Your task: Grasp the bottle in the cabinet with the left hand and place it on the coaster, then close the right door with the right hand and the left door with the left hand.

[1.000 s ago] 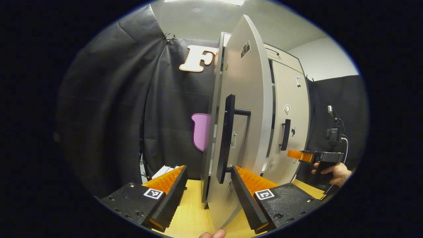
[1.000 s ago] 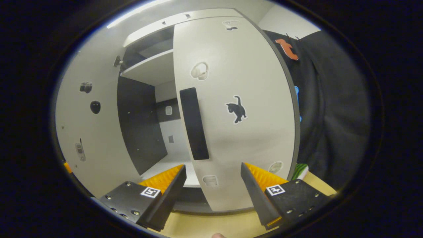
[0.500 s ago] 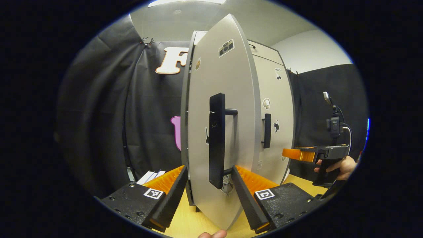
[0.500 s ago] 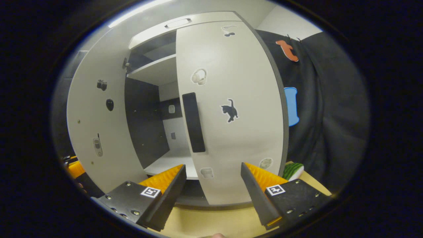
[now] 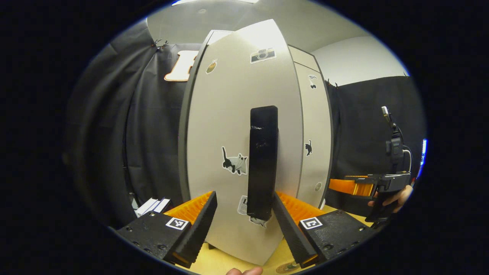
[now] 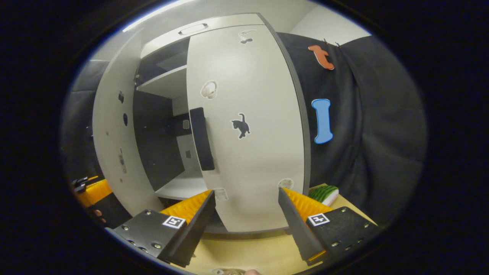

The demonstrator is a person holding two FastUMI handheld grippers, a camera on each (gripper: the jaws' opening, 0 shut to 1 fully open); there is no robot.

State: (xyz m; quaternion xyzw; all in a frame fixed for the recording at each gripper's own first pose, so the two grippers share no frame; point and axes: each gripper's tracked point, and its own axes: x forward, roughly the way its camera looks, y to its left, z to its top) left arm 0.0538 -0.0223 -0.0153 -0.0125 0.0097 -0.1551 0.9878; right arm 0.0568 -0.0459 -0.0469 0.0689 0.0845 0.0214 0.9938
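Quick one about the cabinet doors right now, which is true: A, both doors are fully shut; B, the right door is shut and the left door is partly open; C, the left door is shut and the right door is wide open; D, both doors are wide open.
B: in the right gripper view the right door lies flush on the cabinet front, while the left door stands ajar, with shelves showing in the gap between them.

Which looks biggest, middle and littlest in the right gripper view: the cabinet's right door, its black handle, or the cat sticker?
1. The right door looks biggest by far.
2. The black handle on it comes next.
3. The cat sticker looks littlest.
All three sit on the same door, so nearness to the camera hardly skews this order.
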